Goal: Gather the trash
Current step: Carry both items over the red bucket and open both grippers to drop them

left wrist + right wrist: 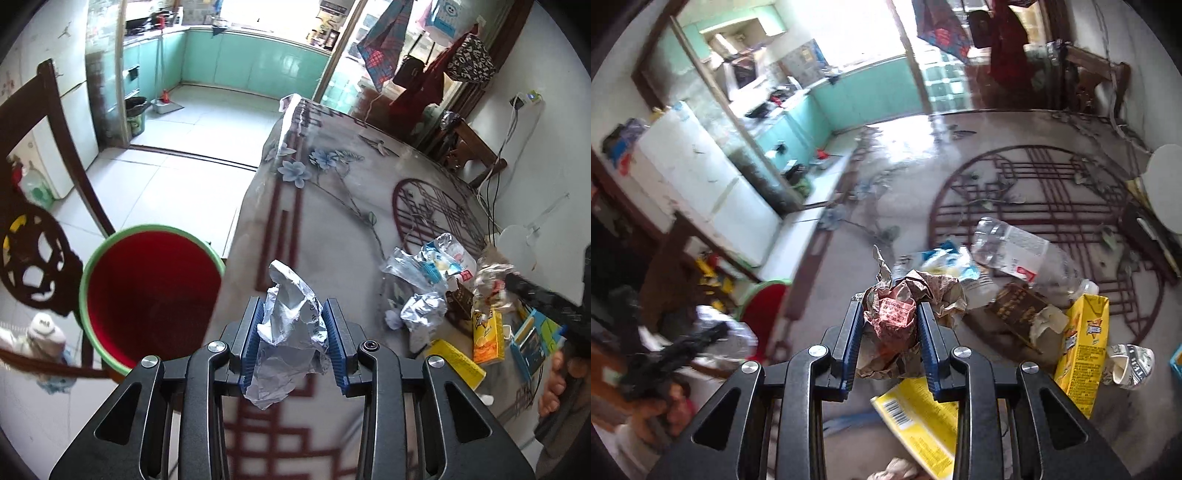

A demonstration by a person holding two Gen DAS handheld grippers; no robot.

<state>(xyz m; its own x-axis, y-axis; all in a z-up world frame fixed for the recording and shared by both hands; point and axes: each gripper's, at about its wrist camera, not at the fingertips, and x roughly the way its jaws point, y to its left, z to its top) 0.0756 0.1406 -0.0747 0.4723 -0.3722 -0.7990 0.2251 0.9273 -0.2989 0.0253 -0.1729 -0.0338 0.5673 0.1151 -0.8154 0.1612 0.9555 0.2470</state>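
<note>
My left gripper (294, 306) is shut on a crumpled silver foil wrapper (286, 339), held above the table's left edge just right of the red bin with a green rim (147, 291). My right gripper (890, 308) is shut on a crumpled red-and-brown paper wad (897, 314), lifted over the trash pile. In the left wrist view the right gripper's dark arm (539, 295) and a hand (557, 384) show at the far right. On the table lie a clear plastic bottle (1019, 251), a yellow juice carton (1082, 343) and a foil ball (424, 314).
A flowered cloth covers the table (332, 206). A flat yellow box (923, 417), a brown packet (1015, 302), a paper cup (1130, 365) and a blue box (532, 339) lie in the pile. A carved dark wooden chair (33, 258) stands beside the bin. Tiled floor (166, 177) runs toward the kitchen.
</note>
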